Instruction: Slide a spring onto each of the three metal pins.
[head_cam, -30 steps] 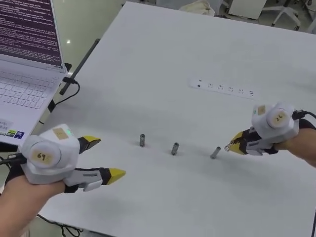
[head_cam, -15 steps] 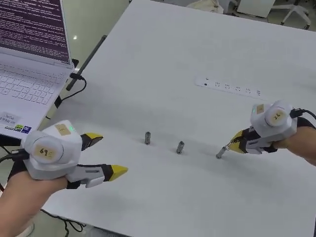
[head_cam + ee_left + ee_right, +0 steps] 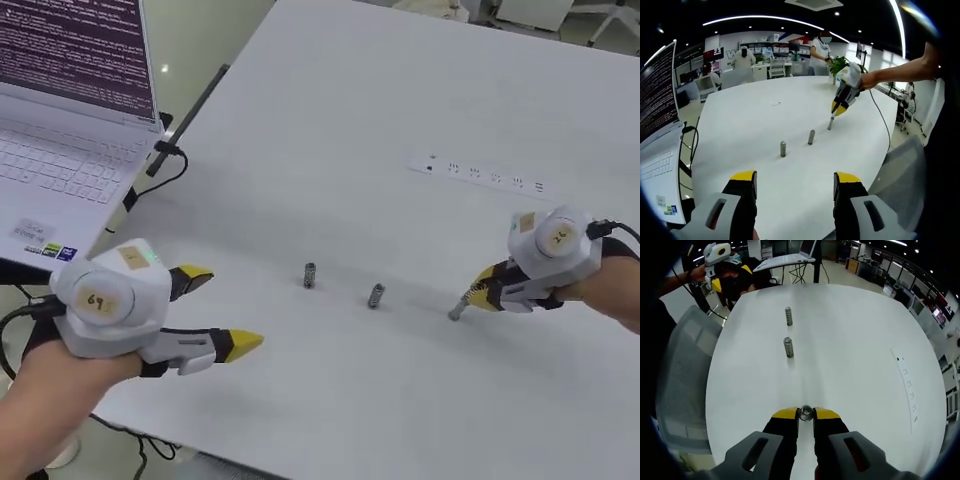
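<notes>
Three short metal pins stand in a row on the white table. The left pin and the middle pin look ribbed, as if each carries a spring. The third pin leans toward my right gripper. That gripper is shut on a small spring, seen end-on between its yellow tips and touching the pin's top. My left gripper hovers open with nothing in it at the near left, well short of the pins. The right gripper meets the far pin in the left gripper view.
An open laptop sits at the table's left edge, with a black cable running beside it. A white power strip lies behind the pins. People and desks stand far off in the room.
My right gripper has brought the spring from just beside the third pin onto its top. The head camera has shifted; my left gripper stays open and has barely moved.
</notes>
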`<control>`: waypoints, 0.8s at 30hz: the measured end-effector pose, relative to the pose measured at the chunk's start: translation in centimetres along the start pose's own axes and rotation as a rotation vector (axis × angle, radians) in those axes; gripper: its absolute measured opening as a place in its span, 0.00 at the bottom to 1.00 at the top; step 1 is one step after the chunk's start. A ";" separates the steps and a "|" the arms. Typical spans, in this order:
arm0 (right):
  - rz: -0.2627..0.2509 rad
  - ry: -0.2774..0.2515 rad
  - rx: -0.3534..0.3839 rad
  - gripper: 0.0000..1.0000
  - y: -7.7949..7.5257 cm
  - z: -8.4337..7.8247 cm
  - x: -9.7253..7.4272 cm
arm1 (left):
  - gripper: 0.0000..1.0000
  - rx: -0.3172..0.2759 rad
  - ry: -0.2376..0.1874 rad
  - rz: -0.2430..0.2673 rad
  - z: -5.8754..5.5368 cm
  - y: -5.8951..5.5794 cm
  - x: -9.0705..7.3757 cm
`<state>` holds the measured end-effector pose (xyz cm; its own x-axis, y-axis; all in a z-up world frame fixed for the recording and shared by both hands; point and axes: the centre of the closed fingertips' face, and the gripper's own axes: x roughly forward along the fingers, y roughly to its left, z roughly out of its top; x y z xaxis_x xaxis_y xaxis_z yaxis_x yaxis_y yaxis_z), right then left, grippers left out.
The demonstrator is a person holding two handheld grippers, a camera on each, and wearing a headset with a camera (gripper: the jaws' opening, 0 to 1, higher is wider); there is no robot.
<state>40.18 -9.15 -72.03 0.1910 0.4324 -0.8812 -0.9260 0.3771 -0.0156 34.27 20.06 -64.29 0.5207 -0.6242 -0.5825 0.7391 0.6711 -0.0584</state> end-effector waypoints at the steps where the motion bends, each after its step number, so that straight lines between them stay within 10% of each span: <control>1: 0.002 0.004 -0.004 0.09 0.0 -0.1 0.1 | 0.57 -0.001 0.001 0.001 0.0 0.0 0.0; 24: 0.034 0.076 -0.053 0.09 0.1 -1.6 3.6 | 0.57 -0.009 0.015 0.014 -0.2 0.7 -0.4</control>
<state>40.22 -8.85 -76.00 0.1356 0.3804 -0.9148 -0.9480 0.3183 -0.0082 34.45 20.86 -64.29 0.5242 -0.6087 -0.5955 0.7279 0.6833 -0.0577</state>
